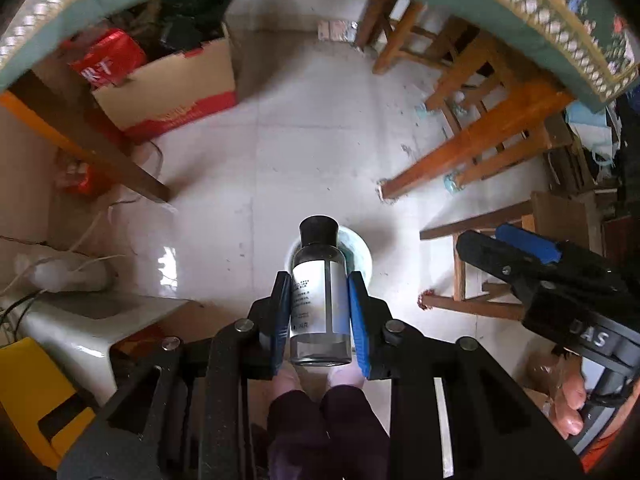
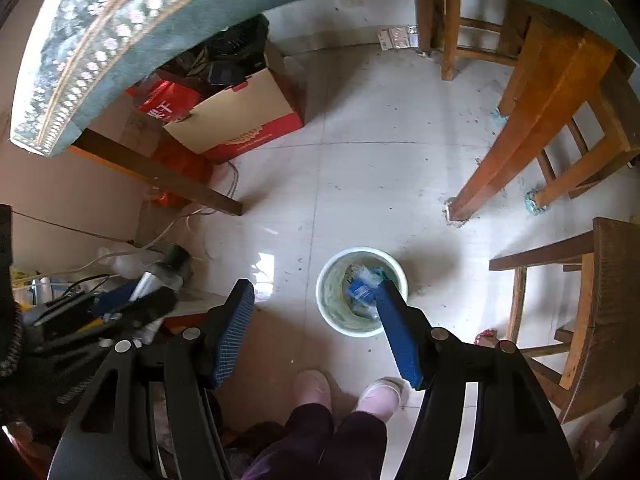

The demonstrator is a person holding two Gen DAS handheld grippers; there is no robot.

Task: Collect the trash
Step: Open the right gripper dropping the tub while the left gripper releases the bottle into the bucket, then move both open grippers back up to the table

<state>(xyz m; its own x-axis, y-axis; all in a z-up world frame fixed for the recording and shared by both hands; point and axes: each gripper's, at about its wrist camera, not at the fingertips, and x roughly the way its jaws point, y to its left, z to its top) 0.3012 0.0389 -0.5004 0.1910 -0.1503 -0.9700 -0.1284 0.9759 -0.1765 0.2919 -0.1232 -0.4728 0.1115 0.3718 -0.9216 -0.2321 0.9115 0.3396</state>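
Left wrist view
- Open room: pale tiled floor (image 1: 320, 152) lies bare through the middle of the frame, hemmed by a cardboard box (image 1: 172, 92) at upper left and wooden chairs (image 1: 480, 136) at right.
- Upper edge: the green patterned cloth of the tabletop (image 1: 560, 20) arcs across the top.
- Task's thing: a clear bottle (image 1: 320, 300) with a black cap, at lower centre, above a white bin (image 1: 362, 264) on the floor.
- Left hand-held gripper (image 1: 320, 312): pointing steeply down, blue pads clamped on the bottle's sides.
- Right hand-held gripper (image 1: 528, 248): at the right edge, fingers of a hand (image 1: 570, 404) below it.

Right wrist view
- Open room: bare floor (image 2: 380, 180) in the centre; the box (image 2: 248, 120) at upper left, chairs (image 2: 552, 120) at right.
- Bin (image 2: 332, 312): lower centre, with crumpled blue and pale wrappers (image 2: 364, 288) inside.
- Right hand-held gripper (image 2: 316, 332): jaws wide, nothing between them.
- Person: pink shoes (image 2: 380, 396) at bottom centre.
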